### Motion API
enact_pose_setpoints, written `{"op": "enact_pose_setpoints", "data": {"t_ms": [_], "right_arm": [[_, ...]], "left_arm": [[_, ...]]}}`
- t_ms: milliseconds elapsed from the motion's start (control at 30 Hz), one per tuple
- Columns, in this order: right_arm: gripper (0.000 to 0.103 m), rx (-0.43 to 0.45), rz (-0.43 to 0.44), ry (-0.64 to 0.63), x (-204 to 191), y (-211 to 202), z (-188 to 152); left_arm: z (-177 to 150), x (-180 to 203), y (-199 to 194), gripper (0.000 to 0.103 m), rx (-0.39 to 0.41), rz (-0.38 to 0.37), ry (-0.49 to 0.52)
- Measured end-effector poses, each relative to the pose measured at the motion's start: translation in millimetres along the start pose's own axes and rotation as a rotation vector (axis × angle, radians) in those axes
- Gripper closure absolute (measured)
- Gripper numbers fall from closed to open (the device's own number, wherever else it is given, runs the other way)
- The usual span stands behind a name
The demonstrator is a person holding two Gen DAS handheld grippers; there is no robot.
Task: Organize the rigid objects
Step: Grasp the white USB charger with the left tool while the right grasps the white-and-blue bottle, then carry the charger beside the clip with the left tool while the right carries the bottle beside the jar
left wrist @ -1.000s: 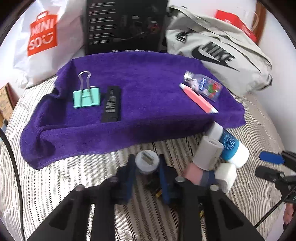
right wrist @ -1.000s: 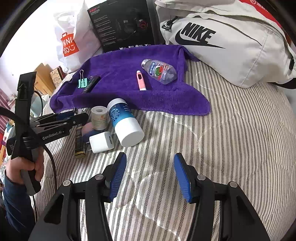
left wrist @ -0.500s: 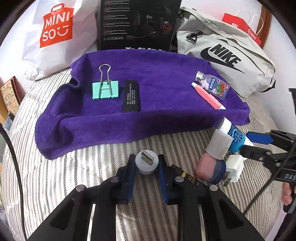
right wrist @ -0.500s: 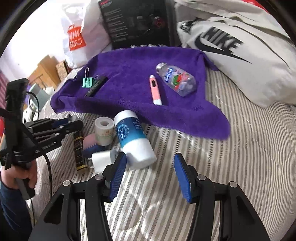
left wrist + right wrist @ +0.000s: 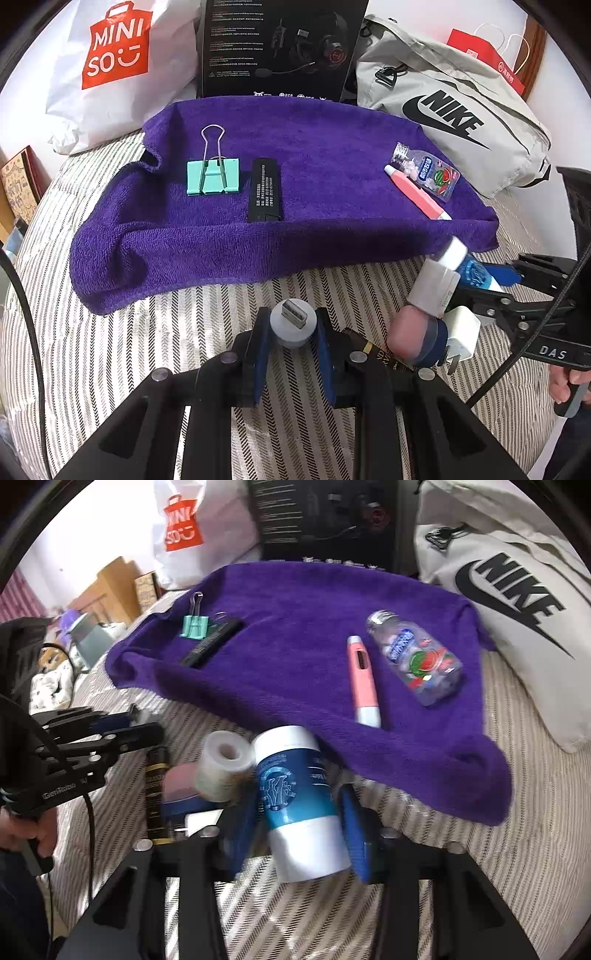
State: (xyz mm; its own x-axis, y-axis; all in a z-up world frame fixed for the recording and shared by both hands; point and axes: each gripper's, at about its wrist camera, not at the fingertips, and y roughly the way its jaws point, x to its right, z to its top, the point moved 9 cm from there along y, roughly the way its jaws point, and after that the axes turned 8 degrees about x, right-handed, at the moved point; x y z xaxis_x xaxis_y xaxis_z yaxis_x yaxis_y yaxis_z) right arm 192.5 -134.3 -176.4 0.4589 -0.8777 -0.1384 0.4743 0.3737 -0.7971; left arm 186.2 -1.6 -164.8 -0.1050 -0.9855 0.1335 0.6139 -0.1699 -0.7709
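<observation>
My left gripper is shut on a small grey round USB plug, held above the striped bedding just short of the purple towel. On the towel lie a teal binder clip, a black stick, a pink pen and a clear bottle. My right gripper is closing on a white and blue bottle; its blue pads appear to touch both sides. Beside the bottle lie a tape roll, a pink and blue case, a white charger and a black and gold tube.
Behind the towel stand a white Miniso bag, a black headset box and a grey Nike bag. Striped bedding lies under everything. A hand holds the left gripper's handle at the pile's left.
My right gripper has moved left to the pile and now has its jaws, narrower than before, around the white and blue bottle. The left gripper has kept the plug, almost still.
</observation>
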Motion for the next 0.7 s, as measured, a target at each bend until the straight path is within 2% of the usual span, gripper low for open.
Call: {"op": "enact_pose_setpoints", "data": {"t_ms": [100,267,500,700], "right_arm": [[0.064,-0.014,-0.015,0.027,5,-7,-6],[0.064,-0.032,-0.110,0.076,26,-34,-33],[0.064,-0.048,-0.151,0.005,24,-28,-42],[0.065,-0.028,-0.141,-0.005,25,-28,-39]], "left_arm": [[0,0,0,0.080,0.001,0.001,-0.001],[0,3,1,0.080,0.002,0.017,0.014],[2,2,3,0.080,0.000,0.024,0.021],[4,1,1,0.080,0.015,0.001,0.012]]}}
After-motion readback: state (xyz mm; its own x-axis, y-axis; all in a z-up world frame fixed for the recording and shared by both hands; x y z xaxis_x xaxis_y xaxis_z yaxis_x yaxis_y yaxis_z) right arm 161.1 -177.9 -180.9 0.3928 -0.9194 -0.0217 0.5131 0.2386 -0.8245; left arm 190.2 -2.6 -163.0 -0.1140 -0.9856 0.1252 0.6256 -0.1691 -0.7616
